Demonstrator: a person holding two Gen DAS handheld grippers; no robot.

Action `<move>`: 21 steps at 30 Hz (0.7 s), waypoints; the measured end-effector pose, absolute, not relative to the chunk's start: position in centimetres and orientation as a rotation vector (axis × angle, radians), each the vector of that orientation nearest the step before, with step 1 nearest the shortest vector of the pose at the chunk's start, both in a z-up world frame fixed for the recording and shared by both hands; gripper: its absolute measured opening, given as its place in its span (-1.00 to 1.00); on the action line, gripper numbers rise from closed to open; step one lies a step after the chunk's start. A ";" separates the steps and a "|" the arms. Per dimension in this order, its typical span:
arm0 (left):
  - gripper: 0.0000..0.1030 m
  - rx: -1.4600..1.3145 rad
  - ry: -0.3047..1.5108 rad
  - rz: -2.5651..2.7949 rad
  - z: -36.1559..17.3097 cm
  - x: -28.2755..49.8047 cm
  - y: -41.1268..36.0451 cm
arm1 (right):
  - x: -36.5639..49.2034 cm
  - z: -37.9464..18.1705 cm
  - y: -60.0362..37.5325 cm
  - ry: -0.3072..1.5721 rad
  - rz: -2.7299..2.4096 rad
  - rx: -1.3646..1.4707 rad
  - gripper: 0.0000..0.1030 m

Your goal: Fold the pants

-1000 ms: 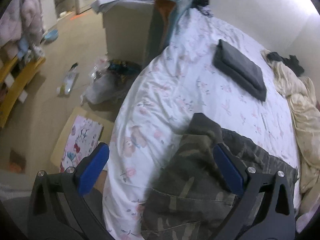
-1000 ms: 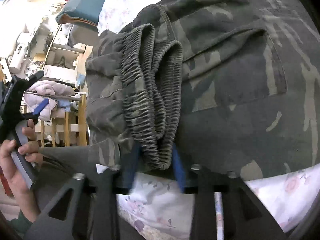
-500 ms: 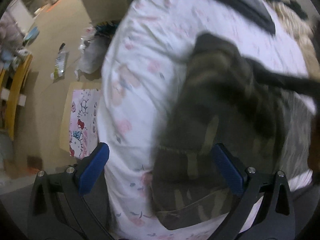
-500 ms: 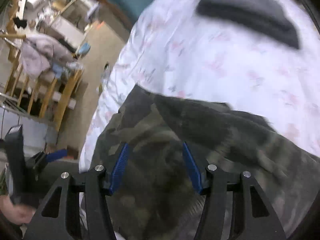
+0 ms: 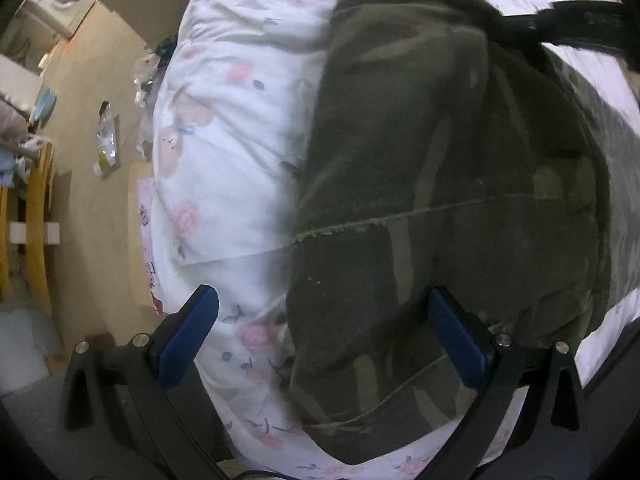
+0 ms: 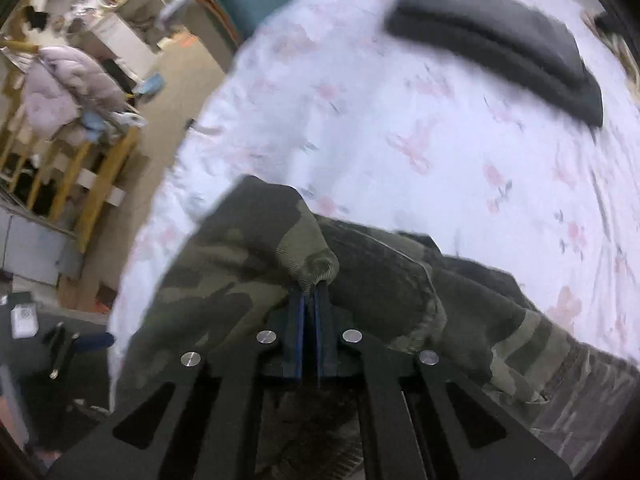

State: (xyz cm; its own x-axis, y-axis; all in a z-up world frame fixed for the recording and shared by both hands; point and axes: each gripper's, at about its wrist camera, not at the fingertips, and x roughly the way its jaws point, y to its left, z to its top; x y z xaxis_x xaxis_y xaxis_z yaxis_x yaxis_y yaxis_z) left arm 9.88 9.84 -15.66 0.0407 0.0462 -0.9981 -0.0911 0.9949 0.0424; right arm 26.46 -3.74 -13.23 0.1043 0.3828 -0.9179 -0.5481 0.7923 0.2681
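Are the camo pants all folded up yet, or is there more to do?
Not yet. The pants lie on the bed, already doubled over once. The right tongs are pinched shut on a bunched bit of the fabric. The left tongs hang open over the pants' edge, holding nothing. Another fold and some smoothing probably remain.

Left gripper (image 5: 320, 336), right gripper (image 6: 308, 300): black frames, blue pads, silver screws.

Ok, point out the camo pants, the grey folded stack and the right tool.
pants (image 5: 440, 160), left wrist view, middle of the cloth.
grey stack (image 6: 500, 52), right wrist view, top face.
right tool (image 6: 309, 292), right wrist view, between its fingertips.
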 end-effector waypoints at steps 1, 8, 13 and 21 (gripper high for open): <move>0.98 -0.029 1.523 0.106 -15.6 9.9 9.7 | 26.2 -13.1 -3.6 1.280 0.682 -0.179 -0.86; 0.98 -0.082 1.469 0.128 -14.0 10.1 10.7 | 23.7 -8.5 -6.6 1.149 0.625 -0.157 -0.16; 0.98 -0.167 1.344 0.176 -11.0 11.0 12.2 | 19.4 -8.6 -6.0 1.189 0.747 -0.127 -0.41; 0.98 -0.292 1.262 0.193 -8.6 11.6 13.4 | 18.6 -12.3 -7.5 1.230 0.525 -0.190 -0.63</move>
State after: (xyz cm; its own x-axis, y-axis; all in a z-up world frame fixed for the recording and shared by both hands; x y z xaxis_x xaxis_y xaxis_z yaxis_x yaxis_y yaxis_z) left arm 11.61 13.35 -8.56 0.2950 -0.0167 -0.9554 -0.3018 0.9470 -0.1098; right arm 18.59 -7.51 -12.26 0.2342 0.2792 -0.9312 -0.4790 0.8667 0.1394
